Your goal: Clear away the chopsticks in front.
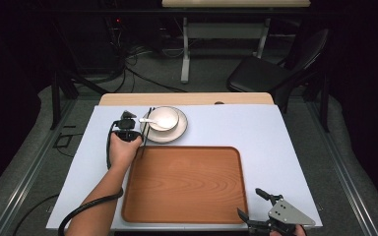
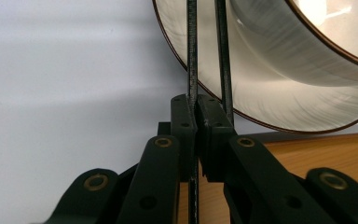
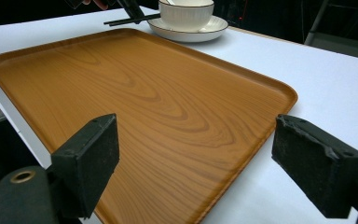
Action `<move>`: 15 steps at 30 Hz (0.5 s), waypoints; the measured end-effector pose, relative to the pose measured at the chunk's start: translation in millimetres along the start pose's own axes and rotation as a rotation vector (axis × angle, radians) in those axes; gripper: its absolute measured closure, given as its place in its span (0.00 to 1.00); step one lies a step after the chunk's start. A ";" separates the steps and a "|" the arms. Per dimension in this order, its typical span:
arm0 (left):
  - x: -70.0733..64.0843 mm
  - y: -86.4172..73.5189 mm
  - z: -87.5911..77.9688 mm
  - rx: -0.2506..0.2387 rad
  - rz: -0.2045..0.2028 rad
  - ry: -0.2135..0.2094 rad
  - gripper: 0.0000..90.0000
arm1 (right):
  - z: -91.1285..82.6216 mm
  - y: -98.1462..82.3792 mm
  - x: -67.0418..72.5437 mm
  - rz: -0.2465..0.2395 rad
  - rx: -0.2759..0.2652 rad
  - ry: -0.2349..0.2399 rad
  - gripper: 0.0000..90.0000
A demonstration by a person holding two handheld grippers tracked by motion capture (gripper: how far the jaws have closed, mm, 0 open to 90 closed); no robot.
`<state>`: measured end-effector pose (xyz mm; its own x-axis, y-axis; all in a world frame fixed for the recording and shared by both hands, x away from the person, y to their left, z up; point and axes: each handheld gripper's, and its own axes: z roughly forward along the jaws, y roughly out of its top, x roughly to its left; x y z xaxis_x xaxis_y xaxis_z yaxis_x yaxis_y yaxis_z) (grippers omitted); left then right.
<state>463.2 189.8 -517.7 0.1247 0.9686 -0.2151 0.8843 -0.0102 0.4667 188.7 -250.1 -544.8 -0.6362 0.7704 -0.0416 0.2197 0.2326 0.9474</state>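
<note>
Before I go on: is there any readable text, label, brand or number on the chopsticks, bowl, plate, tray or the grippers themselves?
None: no readable text, label, brand or number shows.
Chopsticks: plain black, no print.
Bowl and plate: white with a brown rim line, no marks.
Tray: wood grain only.
Left gripper and right gripper: bare black jaws; the right one's grey plate carries no legible lettering.

Wood-grain tray [image 1: 184, 184], smooth with a soft sheen. Glossy glazed ceramic bowl [image 1: 164, 118] and saucer [image 1: 170, 135], white with brown rims. Matt black chopsticks [image 2: 192, 56], finely textured. Matt white tabletop [image 1: 256, 128]. Matt black plastic jaws with rough rubbery pads [image 3: 91, 154], brass-coloured rivets.
</note>
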 end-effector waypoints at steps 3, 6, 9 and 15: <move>2.3 -0.8 -1.4 -0.021 -0.016 -0.002 0.95 | 0.1 -0.1 -0.3 0.001 0.002 0.001 0.16; 6.3 -1.3 -4.7 -0.031 -0.032 -0.009 0.95 | 0.1 -0.2 -0.3 0.004 0.002 0.000 0.16; 11.1 -3.0 -9.3 -0.043 -0.047 -0.014 0.95 | 0.1 -0.1 -0.2 0.006 0.001 0.000 0.16; 23.2 -12.0 -28.3 -0.082 -0.081 -0.059 0.95 | 0.1 0.0 -0.2 0.005 0.000 -0.003 0.16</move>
<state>442.8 219.4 -504.0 0.0829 0.9491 -0.3039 0.8530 0.0901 0.5140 188.9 -250.1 -544.8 -0.6332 0.7731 -0.0378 0.2231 0.2291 0.9475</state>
